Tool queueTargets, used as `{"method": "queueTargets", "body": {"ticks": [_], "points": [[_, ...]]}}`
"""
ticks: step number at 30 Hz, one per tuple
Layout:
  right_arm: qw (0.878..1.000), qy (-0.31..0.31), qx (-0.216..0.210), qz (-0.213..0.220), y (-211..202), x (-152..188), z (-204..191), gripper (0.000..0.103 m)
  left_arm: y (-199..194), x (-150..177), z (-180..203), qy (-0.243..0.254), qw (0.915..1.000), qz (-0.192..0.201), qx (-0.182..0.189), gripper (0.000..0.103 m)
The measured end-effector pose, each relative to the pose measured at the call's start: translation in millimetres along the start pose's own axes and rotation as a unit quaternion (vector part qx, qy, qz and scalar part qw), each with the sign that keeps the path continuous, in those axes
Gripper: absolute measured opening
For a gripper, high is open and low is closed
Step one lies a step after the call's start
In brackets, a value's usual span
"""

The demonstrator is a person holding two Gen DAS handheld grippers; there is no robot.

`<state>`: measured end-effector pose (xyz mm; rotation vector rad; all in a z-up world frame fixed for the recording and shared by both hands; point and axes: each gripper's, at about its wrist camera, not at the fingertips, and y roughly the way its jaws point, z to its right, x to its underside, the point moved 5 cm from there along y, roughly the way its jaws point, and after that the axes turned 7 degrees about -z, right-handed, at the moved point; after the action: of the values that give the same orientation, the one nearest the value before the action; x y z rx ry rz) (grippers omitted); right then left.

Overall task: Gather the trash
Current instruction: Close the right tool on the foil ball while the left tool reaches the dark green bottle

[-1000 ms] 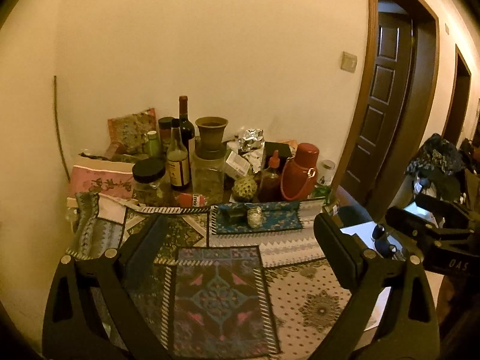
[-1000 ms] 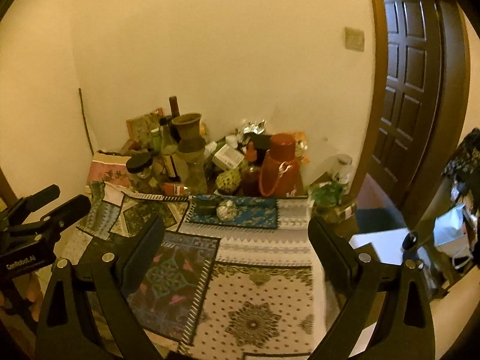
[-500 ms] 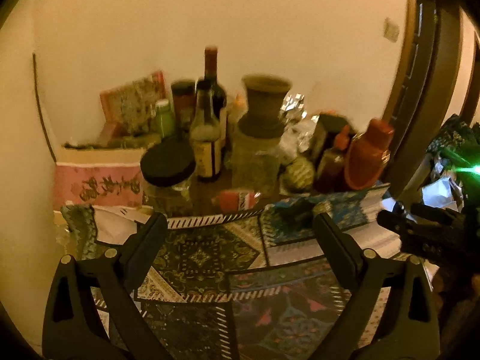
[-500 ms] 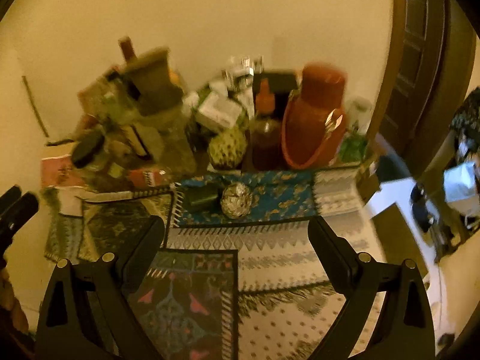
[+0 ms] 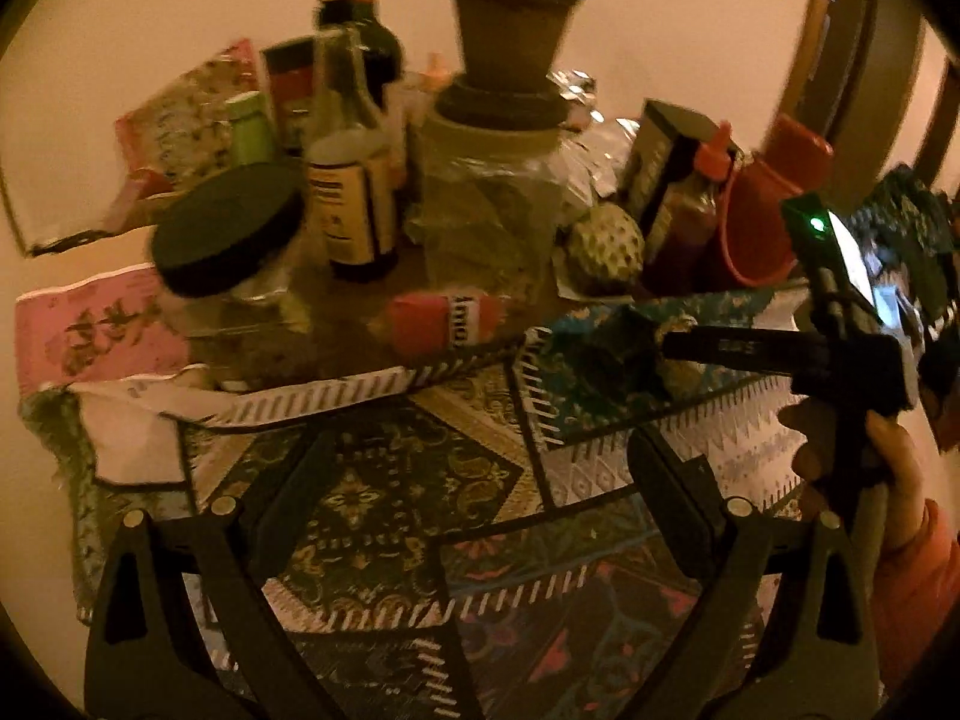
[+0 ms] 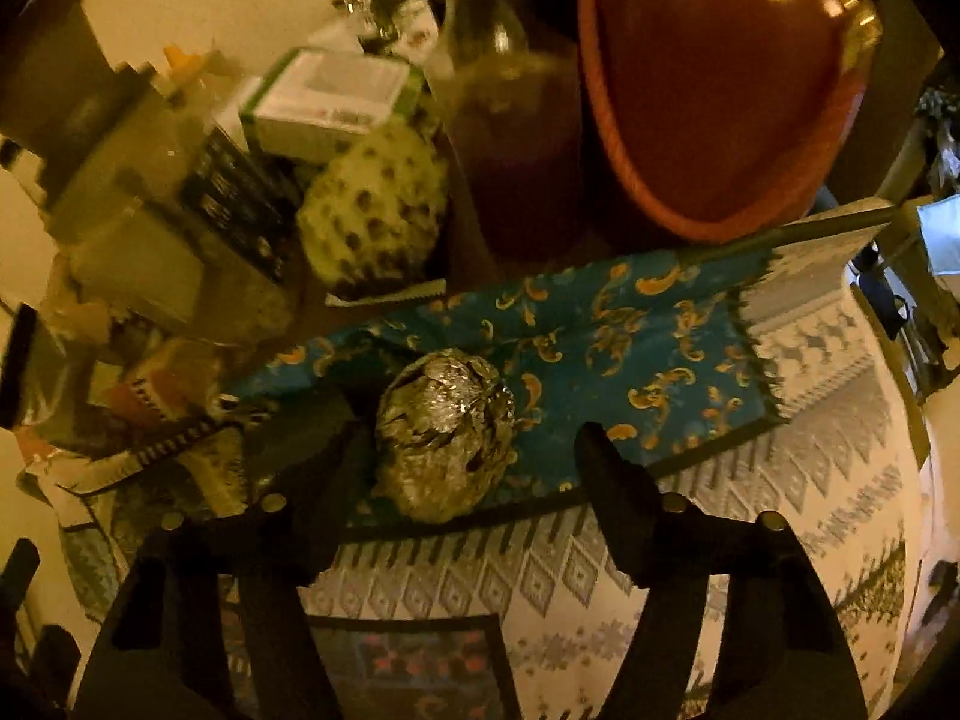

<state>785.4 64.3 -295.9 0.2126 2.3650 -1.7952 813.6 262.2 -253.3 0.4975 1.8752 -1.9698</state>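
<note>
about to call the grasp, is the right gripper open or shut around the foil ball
Open. In the right wrist view the right gripper has its fingers spread either side of the foil ball, with clear space on the right.

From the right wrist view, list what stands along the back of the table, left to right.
Black box → bumpy green fruit → dark bottle → red jug. The foil ball lies nearer, on the blue cloth, between the open jaws of the right gripper.

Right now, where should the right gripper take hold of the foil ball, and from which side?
Across its widest middle, coming from the near side. The foil ball is a crumpled, roughly round lump lying on the blue cloth, and the open right gripper already straddles it.
</note>
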Motion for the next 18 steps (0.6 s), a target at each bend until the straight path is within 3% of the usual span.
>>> {"method": "queueTargets", "body": {"ticks": [3, 7, 14, 18], "points": [[1.0, -0.013, -0.001, -0.011, 5.2, 4.2, 2.1, 0.041, 9.6, -6.1, 12.3, 0.023, 0.9997, -0.005, 0.009, 0.098], [0.999, -0.032, 0.0, 0.011, -9.9, 13.0, 9.0, 0.032, 29.6, -19.2, 33.4, 0.049, 0.9981, -0.017, 0.034, 0.098], [0.999, -0.018, -0.005, 0.032, -52.8, 38.8, 41.7, 0.03, 74.9, -45.3, 71.4, 0.101, 0.9904, -0.048, 0.082, 0.098], [0.999, -0.004, -0.011, 0.04, -75.9, 57.1, 64.7, 0.031, 101.8, -56.6, 90.7, 0.149, 0.9842, -0.065, 0.07, 0.088]]}}
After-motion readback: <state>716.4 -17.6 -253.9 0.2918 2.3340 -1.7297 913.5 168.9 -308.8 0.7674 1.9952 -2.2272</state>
